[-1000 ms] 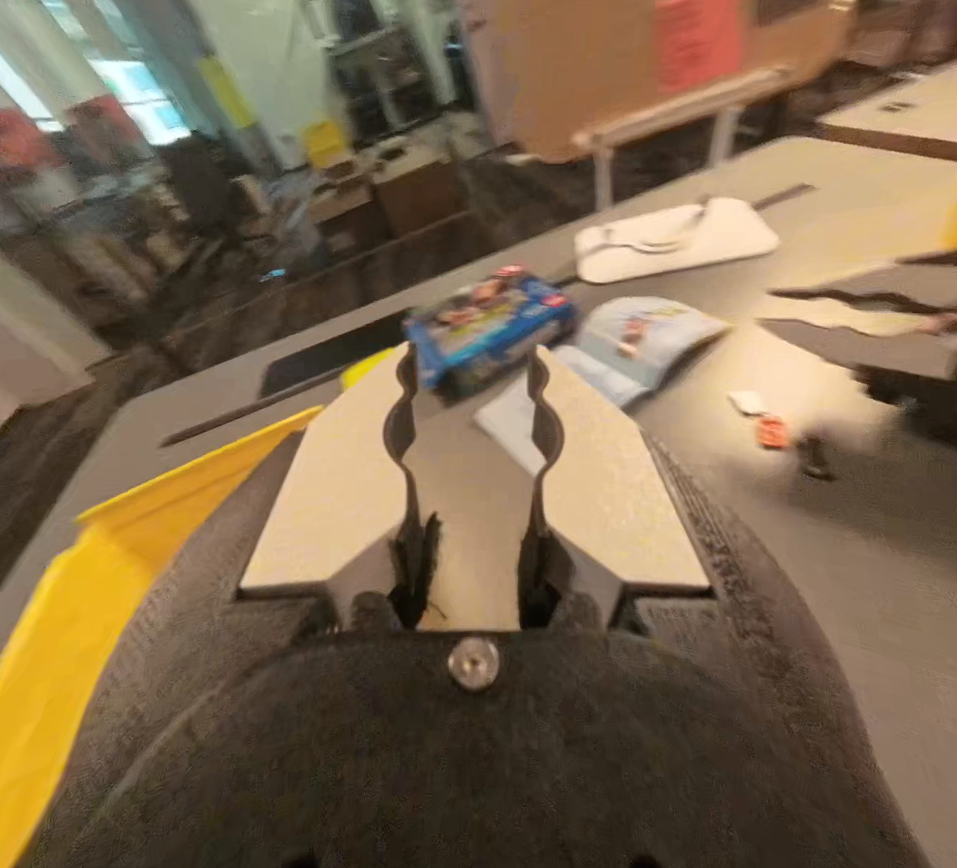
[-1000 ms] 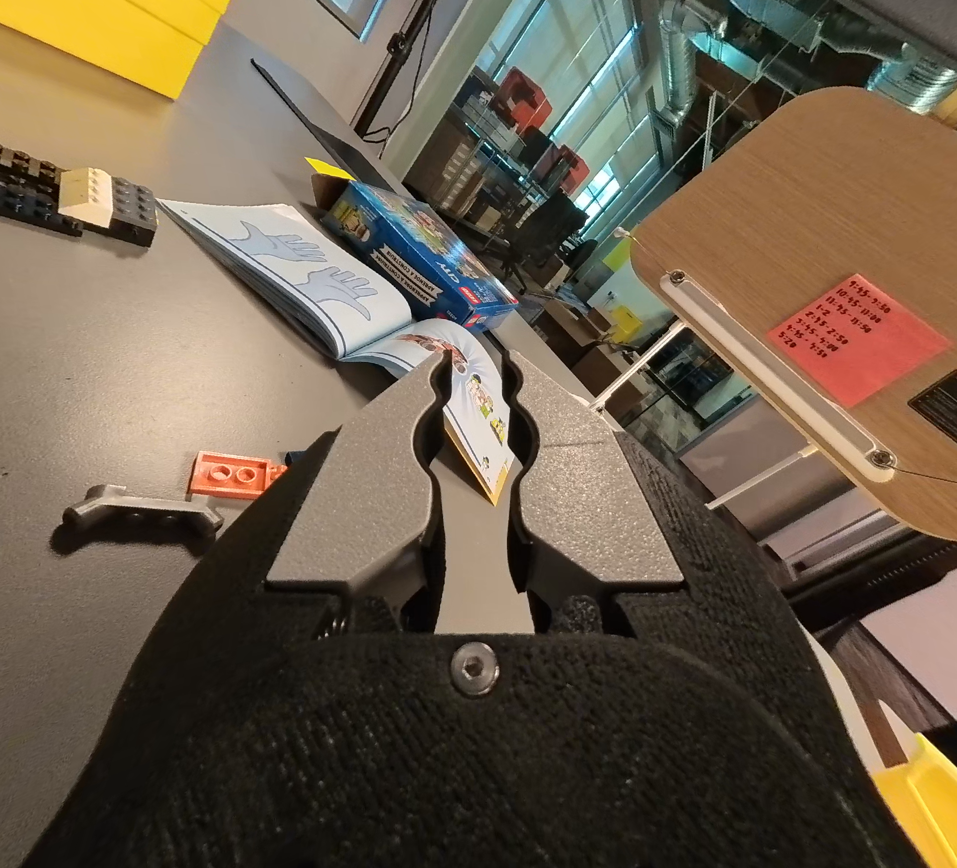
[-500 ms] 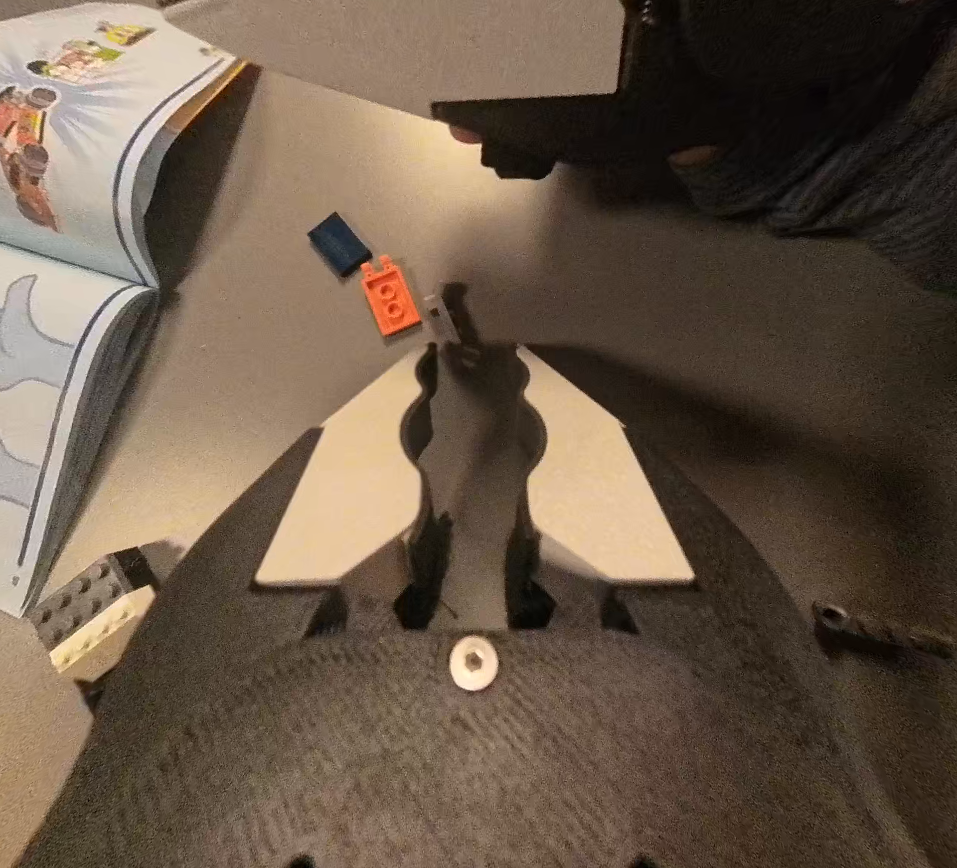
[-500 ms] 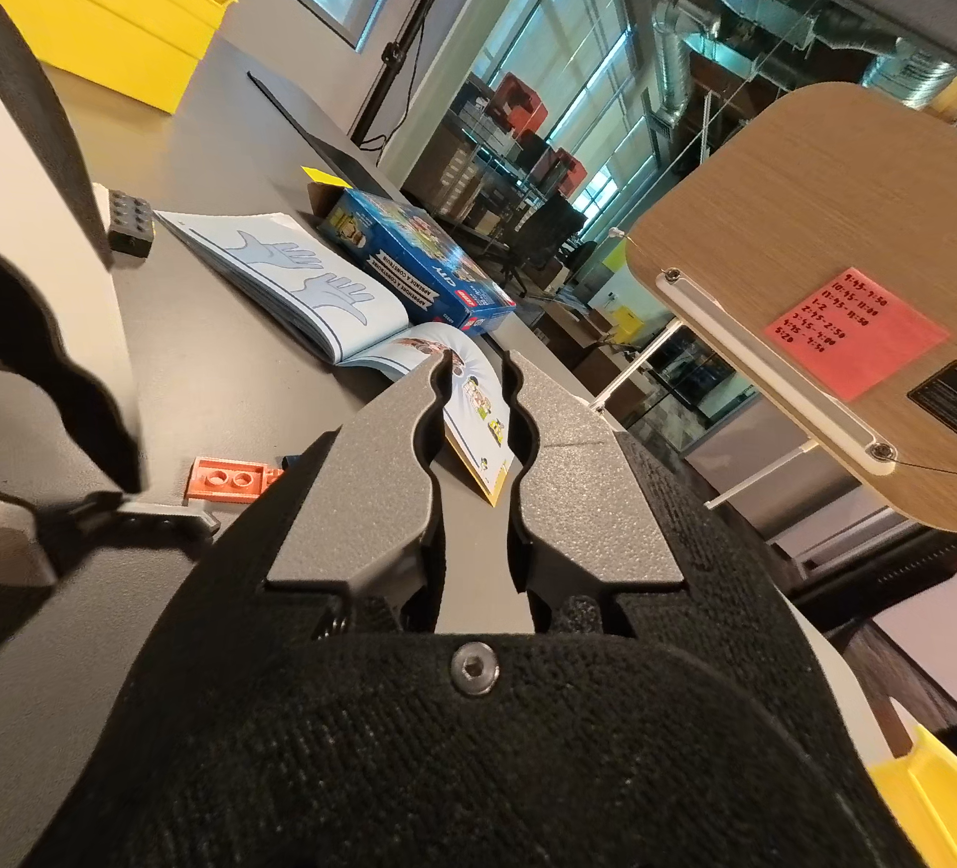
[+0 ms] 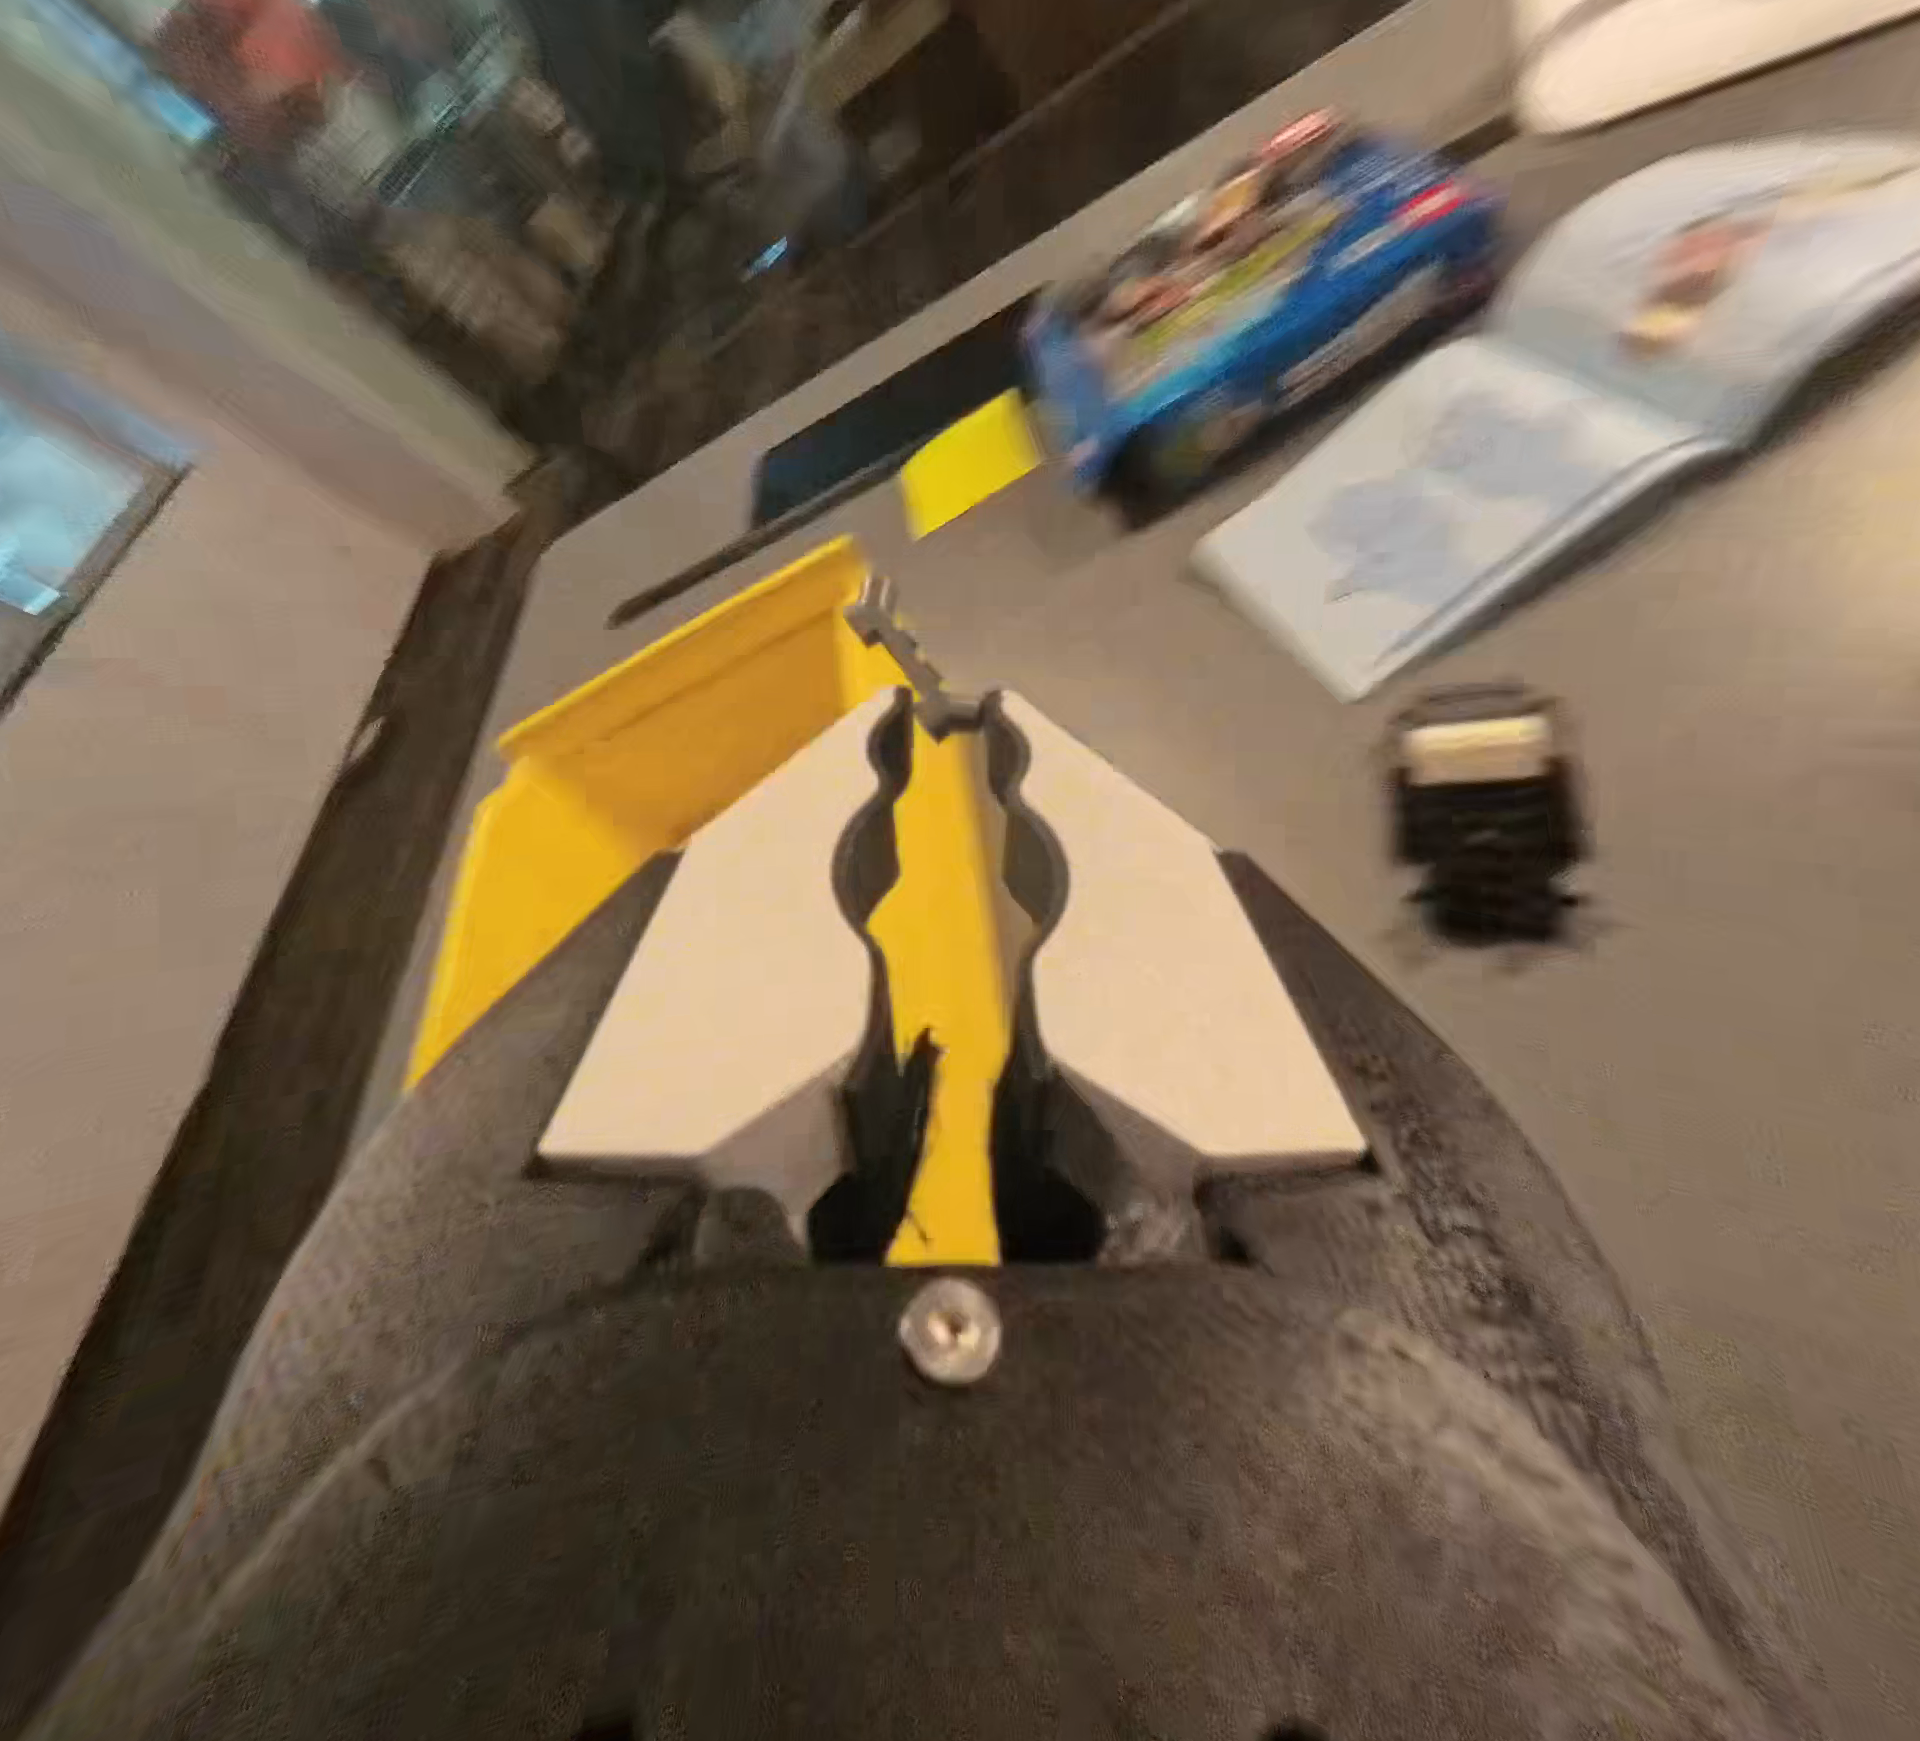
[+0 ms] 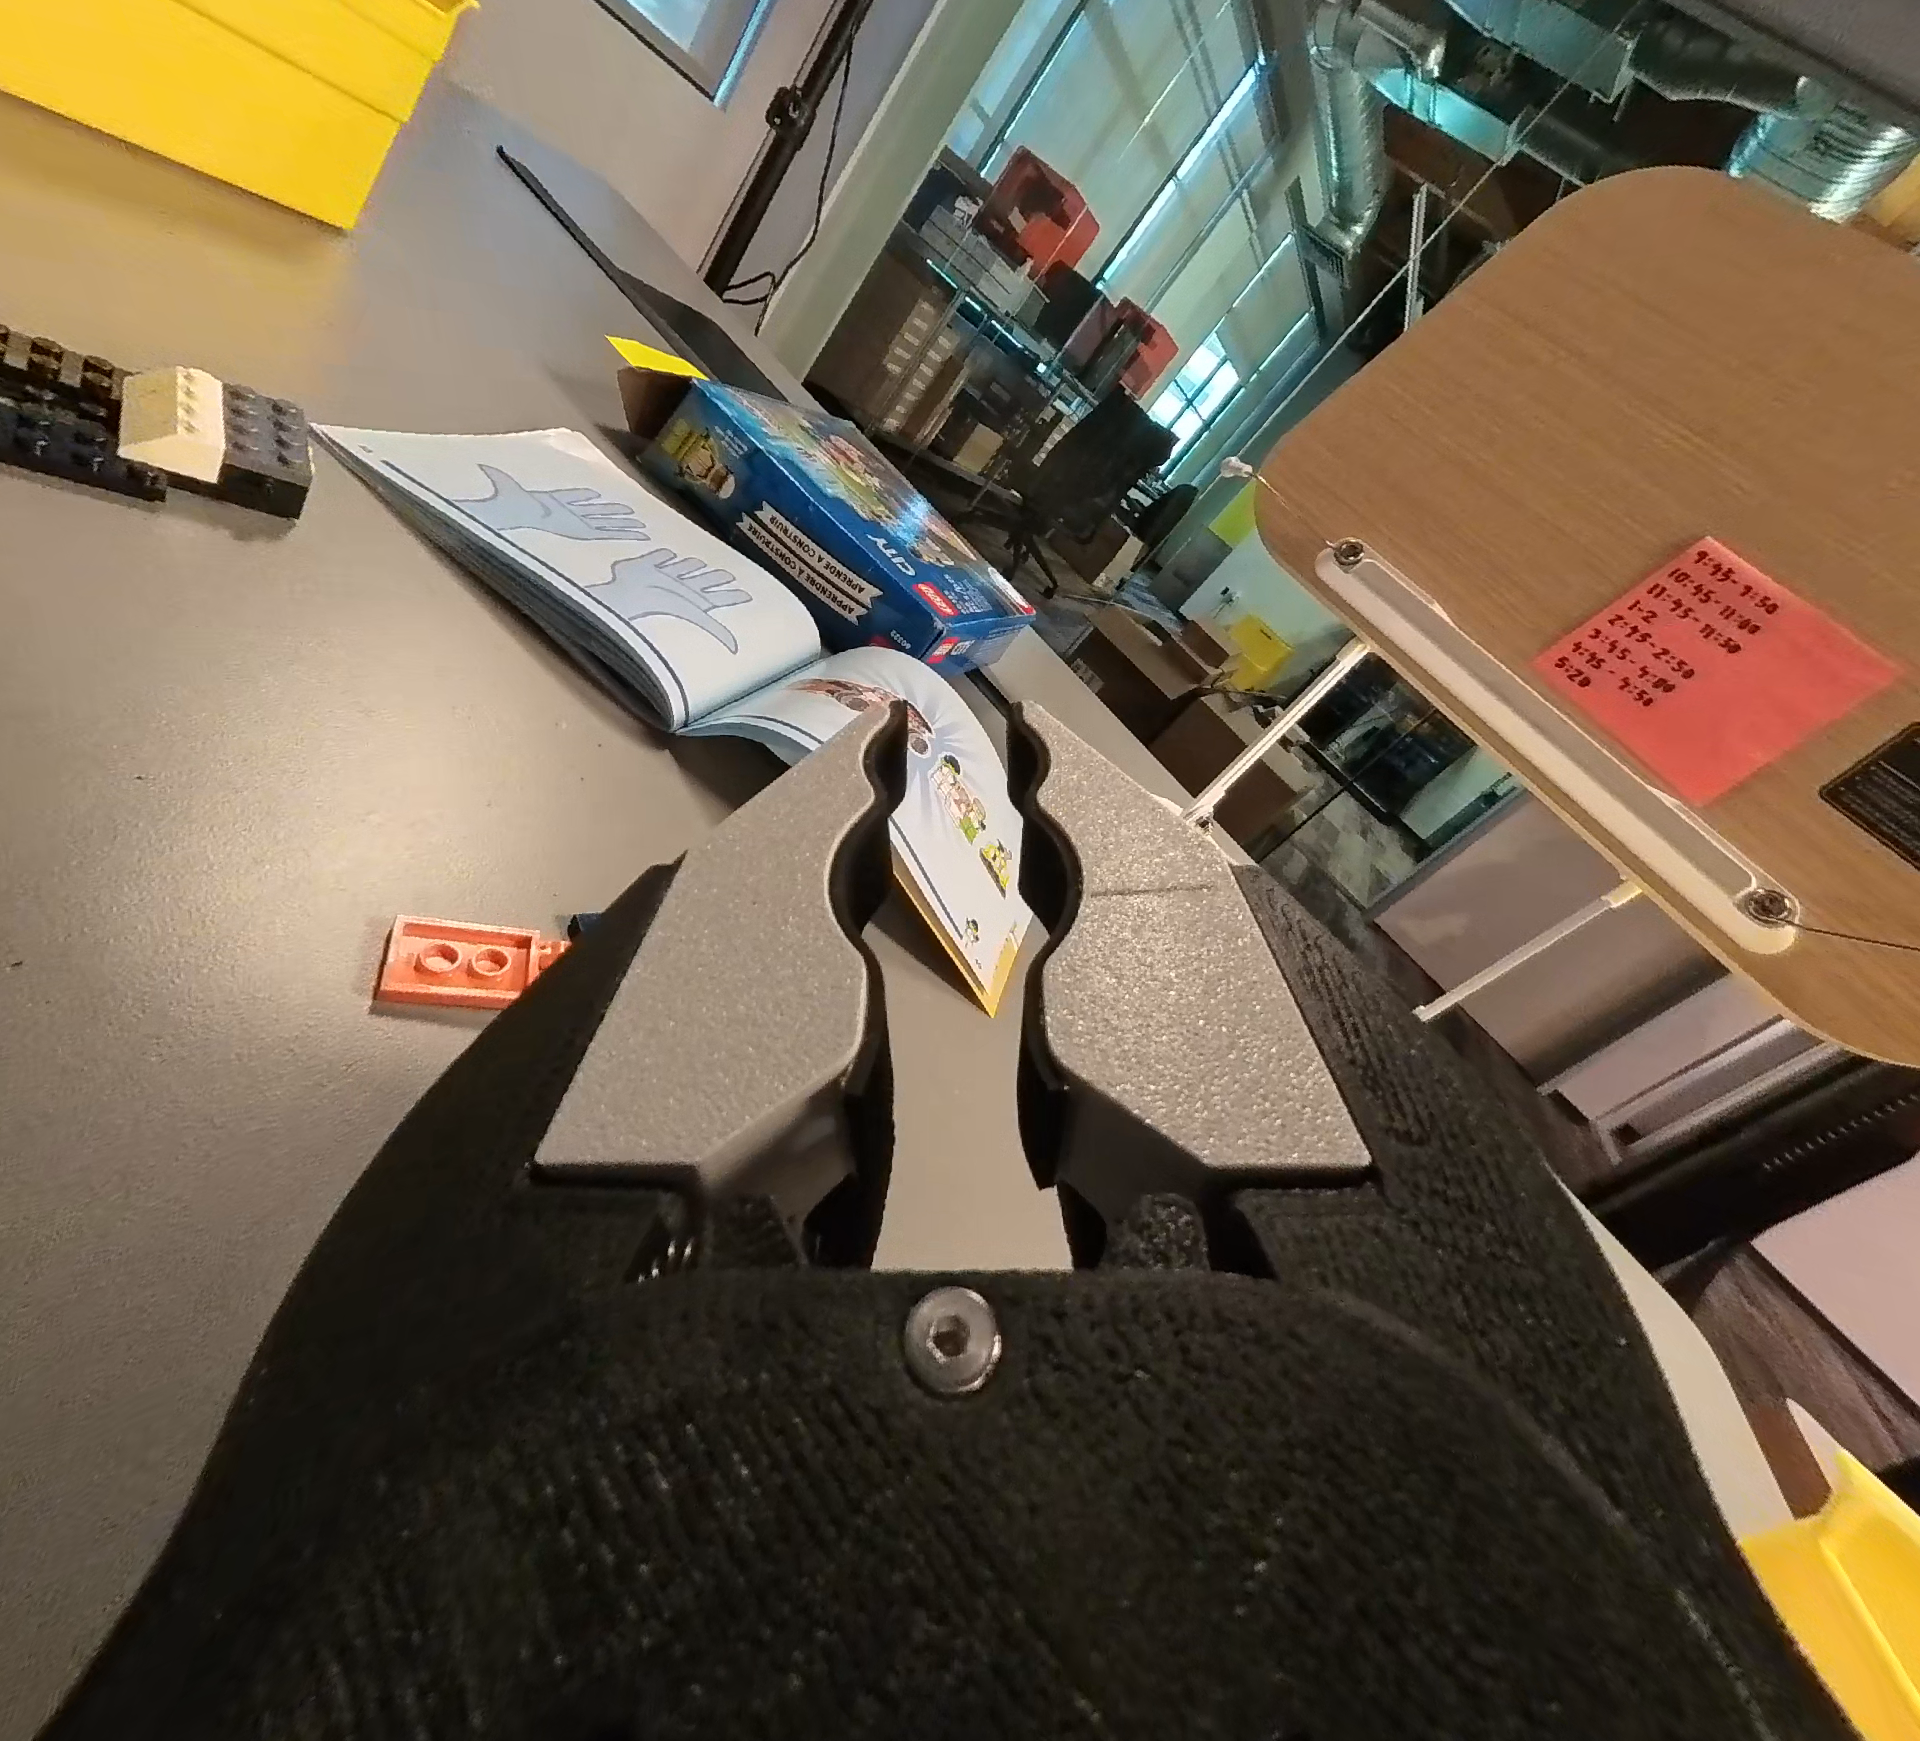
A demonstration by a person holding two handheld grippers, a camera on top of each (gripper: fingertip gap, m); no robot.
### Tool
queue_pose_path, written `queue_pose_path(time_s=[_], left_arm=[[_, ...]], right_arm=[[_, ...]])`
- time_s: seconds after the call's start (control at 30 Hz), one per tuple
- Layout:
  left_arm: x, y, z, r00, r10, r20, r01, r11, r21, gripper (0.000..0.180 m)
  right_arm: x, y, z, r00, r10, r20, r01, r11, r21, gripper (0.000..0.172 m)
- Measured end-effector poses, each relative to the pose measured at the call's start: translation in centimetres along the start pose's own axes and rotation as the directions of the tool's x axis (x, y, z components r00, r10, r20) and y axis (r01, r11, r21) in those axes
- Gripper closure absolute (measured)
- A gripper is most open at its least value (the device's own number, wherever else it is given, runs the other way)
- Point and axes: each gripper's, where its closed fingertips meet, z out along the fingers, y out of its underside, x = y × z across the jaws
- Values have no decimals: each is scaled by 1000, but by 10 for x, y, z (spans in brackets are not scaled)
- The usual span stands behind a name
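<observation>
My left gripper [image 5: 945, 715] is shut on a small grey bracket-shaped brick piece [image 5: 902, 642], pinched by one end at the fingertips so the rest sticks out ahead. It hangs over the near corner of a yellow bin [image 5: 665, 735]. The view is blurred by motion. My right gripper [image 6: 956, 725] is open with nothing between its fingers, low over the grey table [image 6: 260, 756]. An open instruction booklet [image 6: 582, 548] lies just beyond its tips. An orange flat plate [image 6: 457, 959] lies to its left.
A blue toy box [image 6: 831, 538] lies behind the booklet. A black brick assembly with a white brick [image 6: 208, 444] sits at the left, also in the left wrist view [image 5: 1481, 818]. Stacked yellow bins [image 6: 208, 18] stand far left. A tipped wooden tabletop [image 6: 1610, 465] stands at the right. The left gripper's tips are roughly 30 cm from the right gripper's. To reach the orange flat plate [image 6: 457, 959] in a straight line is about 9 cm for my right fingers, about 30 cm for my left.
My left gripper came down beside the orange plate, closed on the grey piece, lifted it off the table and swung it over to the yellow bin. The right gripper has not moved.
</observation>
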Motion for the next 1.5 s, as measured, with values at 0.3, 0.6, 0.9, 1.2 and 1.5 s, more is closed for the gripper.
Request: queue_pose_path(time_s=[0.3, 0.6, 0.9, 1.2, 1.5], left_arm=[[-87, 116, 14, 910, -405, 89, 410, 847, -339, 159], [-85, 102, 14, 942, -320, 96, 334, 898, -287, 131], [178, -9, -107, 315, 345, -884, 10, 930, 367, 147], [317, 60, -140, -204, 395, -896, -248, 864, 438, 116], [320, 66, -131, -205, 420, -884, -238, 855, 461, 157]], right_arm=[[0, 0, 0, 1000, -7, -2, 7, 1000, -3, 154], [0, 1, 0, 1000, -10, -3, 10, 1000, -6, 154], [0, 1, 0, 1000, -12, -6, 12, 1000, -8, 154], [2, 1, -1, 1000, -3, -14, 3, 1000, -6, 154], [1, 1, 0, 1000, -6, -6, 6, 1000, -6, 154]])
